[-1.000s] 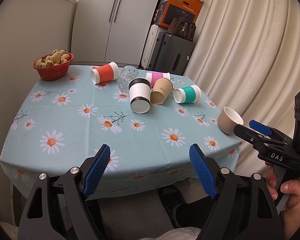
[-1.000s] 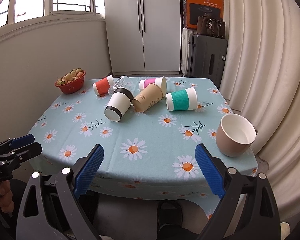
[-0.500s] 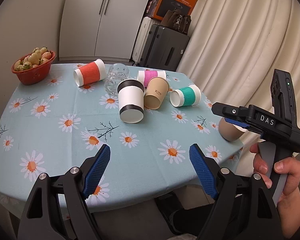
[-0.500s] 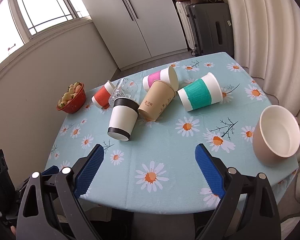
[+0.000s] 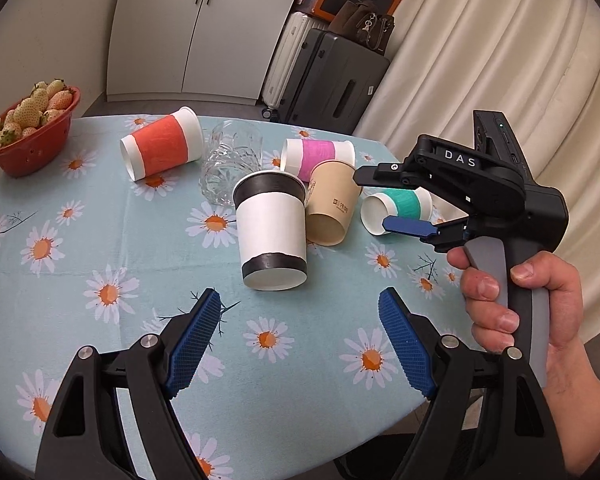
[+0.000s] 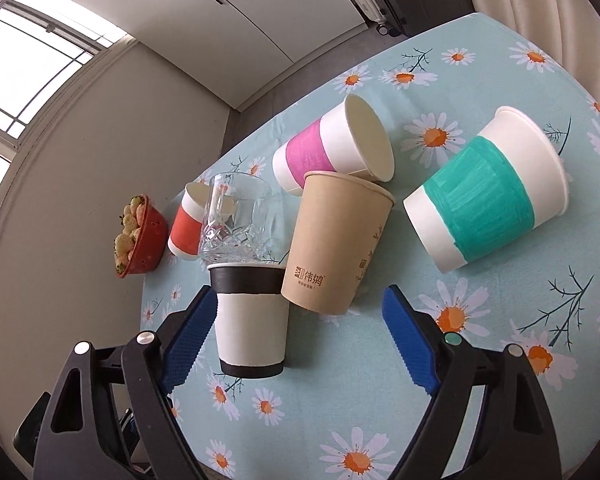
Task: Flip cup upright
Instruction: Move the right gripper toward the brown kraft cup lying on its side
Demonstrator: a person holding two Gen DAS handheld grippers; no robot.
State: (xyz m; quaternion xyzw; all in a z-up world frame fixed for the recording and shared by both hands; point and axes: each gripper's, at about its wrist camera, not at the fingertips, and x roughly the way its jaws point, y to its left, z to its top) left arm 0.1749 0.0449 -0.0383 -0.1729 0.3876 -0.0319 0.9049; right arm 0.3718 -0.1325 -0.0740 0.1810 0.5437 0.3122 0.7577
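Observation:
Several paper cups lie on their sides on the daisy tablecloth [image 5: 100, 248]: a white cup with black bands [image 5: 270, 232] [image 6: 250, 320], a tan cup [image 5: 332, 208] [image 6: 336, 244], a pink-banded cup [image 5: 318, 156] [image 6: 328, 148], a teal-banded cup [image 5: 398, 208] [image 6: 488, 196] and an orange-banded cup [image 5: 162, 148] [image 6: 186, 226]. My left gripper [image 5: 300, 344] is open and empty, just short of the white cup. My right gripper [image 6: 296, 344] is open and empty above the white and tan cups; it also shows in the left wrist view [image 5: 380, 200].
A clear glass [image 5: 230, 168] [image 6: 236, 220] lies behind the white cup. A red bowl of strawberries [image 5: 28, 128] [image 6: 140, 236] stands at the table's far left. Suitcases [image 5: 332, 80] and curtains [image 5: 500, 60] are beyond the table.
Both grippers have moved forward over the table toward the cups. The right gripper has swung in over the white and tan cups and tilted down. The beige cup at the table's right edge left view.

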